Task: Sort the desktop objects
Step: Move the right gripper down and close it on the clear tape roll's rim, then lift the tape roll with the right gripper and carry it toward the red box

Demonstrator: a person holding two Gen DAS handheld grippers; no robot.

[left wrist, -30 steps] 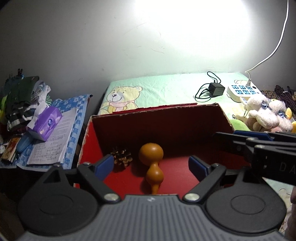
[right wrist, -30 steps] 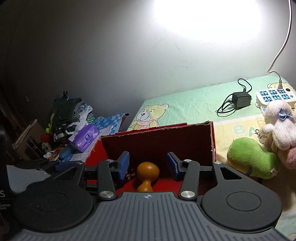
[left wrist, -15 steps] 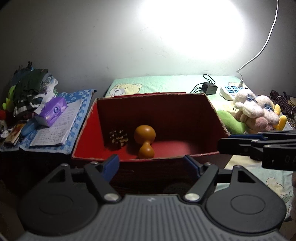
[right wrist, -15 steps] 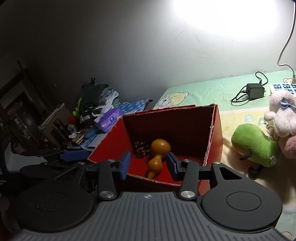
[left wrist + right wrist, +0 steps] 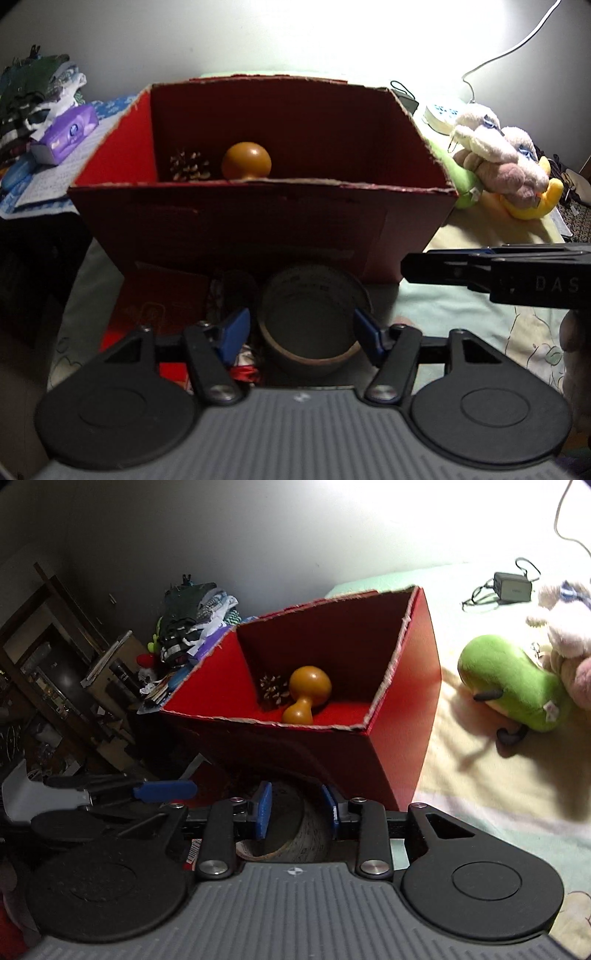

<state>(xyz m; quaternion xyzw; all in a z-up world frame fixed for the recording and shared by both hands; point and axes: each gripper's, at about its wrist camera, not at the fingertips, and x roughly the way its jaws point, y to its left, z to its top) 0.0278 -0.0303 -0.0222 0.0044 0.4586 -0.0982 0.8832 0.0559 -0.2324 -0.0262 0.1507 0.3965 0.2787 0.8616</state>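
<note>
Lowered since a second ago: left gripper [image 5: 300, 328] and right gripper [image 5: 296, 806], from above the box [image 5: 258, 221] to in front of its near wall; narrowed too, both sets of jaws. Red cardboard, open at the top, standing on a pale sheet [image 5: 461, 306], upright. Right of it, well apart on the sheet, a green plush [image 5: 509, 685] lying on its side, with a heap of pale plush toys [image 5: 498, 158] just beyond. In front of the box, touching or almost touching its near wall, the tape roll [image 5: 314, 284], lying flat, hole upward, in shadow. Straddling it in the left wrist view, the left gripper's blue pads [image 5: 234, 330]: jaws closing, roll between them, left pad plainly short of the roll, right pad at its rim, no squeeze to be seen. Seen from the right wrist, the right gripper's jaws closing as well, gap between the pads, roll below and partly between them; contact impossible to tell in the dark. Inside the box, on its floor toward the far left corner, an orange gourd [image 5: 308, 694] lying down. Just left of it, a pine cone [image 5: 273, 688].
</note>
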